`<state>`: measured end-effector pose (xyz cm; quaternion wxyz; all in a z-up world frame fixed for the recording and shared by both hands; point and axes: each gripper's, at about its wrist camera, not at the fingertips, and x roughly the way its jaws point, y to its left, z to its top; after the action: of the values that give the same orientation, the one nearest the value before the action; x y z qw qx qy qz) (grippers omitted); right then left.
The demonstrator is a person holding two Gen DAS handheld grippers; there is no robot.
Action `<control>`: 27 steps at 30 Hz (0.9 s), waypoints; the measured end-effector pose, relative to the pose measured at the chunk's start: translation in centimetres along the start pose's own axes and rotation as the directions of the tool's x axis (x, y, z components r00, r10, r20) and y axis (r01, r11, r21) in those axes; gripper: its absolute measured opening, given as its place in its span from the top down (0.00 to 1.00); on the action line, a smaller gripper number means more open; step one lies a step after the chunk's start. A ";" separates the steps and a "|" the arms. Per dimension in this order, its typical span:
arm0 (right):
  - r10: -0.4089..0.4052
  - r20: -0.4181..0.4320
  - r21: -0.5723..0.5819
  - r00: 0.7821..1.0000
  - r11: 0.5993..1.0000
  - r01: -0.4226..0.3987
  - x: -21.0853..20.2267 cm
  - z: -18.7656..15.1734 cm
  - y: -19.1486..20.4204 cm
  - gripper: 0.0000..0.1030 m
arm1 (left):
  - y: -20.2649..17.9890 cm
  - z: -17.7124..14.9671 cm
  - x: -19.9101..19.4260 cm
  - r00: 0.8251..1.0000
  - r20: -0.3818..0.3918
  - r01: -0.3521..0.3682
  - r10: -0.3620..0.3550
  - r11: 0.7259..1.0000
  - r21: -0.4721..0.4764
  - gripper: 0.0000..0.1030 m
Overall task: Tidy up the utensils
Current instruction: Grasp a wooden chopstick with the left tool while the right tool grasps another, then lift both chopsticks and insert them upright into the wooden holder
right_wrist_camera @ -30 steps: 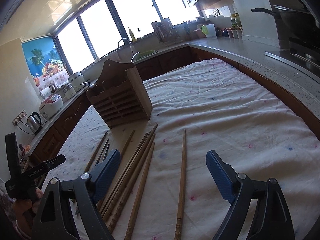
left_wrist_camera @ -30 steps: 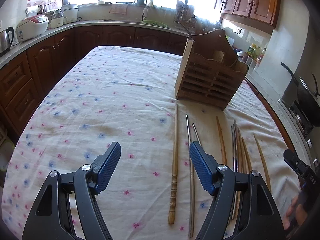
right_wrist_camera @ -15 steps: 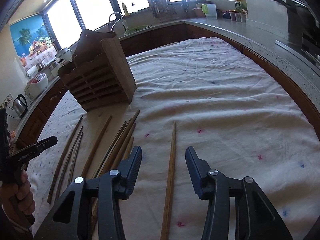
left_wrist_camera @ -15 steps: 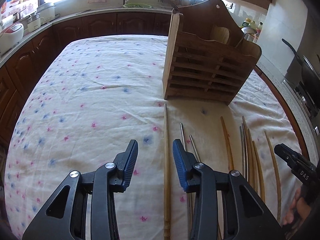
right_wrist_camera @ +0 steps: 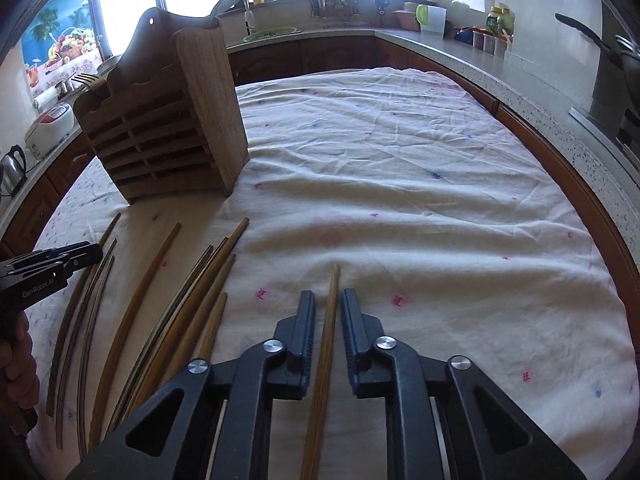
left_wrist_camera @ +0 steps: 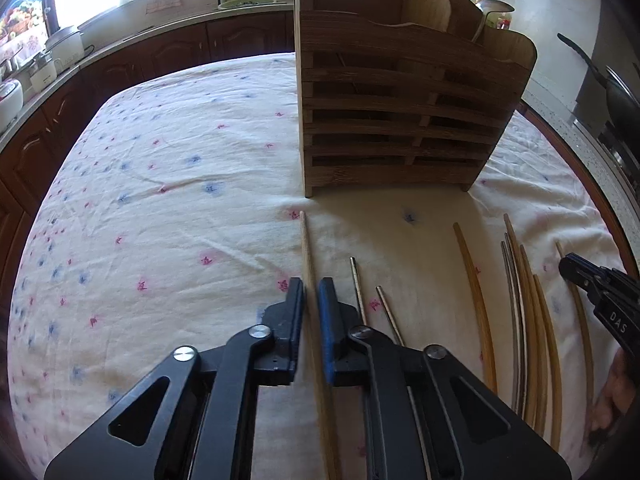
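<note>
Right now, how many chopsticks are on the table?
10, I think: one in the left tool, two metal ones beside it, one wooden one alone, five bunched together, one in the right tool. The bunch may hide more.

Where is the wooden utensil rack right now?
In the left wrist view the wooden rack stands upright on the tablecloth, just beyond the chopsticks, ahead and slightly right of the left gripper.

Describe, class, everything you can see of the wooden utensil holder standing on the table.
The wooden utensil holder stands upright on the flowered tablecloth, beyond the loose chopsticks. It looks like brown wood, with solid side panels, a front of horizontal slats with gaps, and a taller curved back board with a small hole near its top. A pale wooden utensil and a metal ladle stick out of it. Neither gripper touches it.
</note>
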<state>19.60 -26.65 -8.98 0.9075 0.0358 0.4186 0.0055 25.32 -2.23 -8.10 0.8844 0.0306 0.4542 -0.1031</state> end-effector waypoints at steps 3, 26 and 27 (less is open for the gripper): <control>0.033 0.000 0.033 0.999 0.999 -0.033 -0.2 0.0 -0.6 0.94 | 0.5 -0.2 -0.4 0.999 -0.008 0.049 -0.049 0.998 -0.030 0.94; 0.276 0.267 0.071 0.923 0.950 -0.305 -13.3 1.8 0.9 0.95 | 3.8 -2.3 -15.5 0.936 0.275 0.268 -0.220 0.951 -0.152 0.94; 0.280 0.284 0.068 0.917 0.948 -0.311 -13.9 2.0 0.9 0.95 | 3.9 -2.2 -16.0 0.933 0.286 0.271 -0.220 0.951 -0.150 0.94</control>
<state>12.14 -26.39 2.96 0.9413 0.1500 0.2801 0.1144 15.29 4.34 3.38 0.9162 -0.1238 0.3396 -0.1732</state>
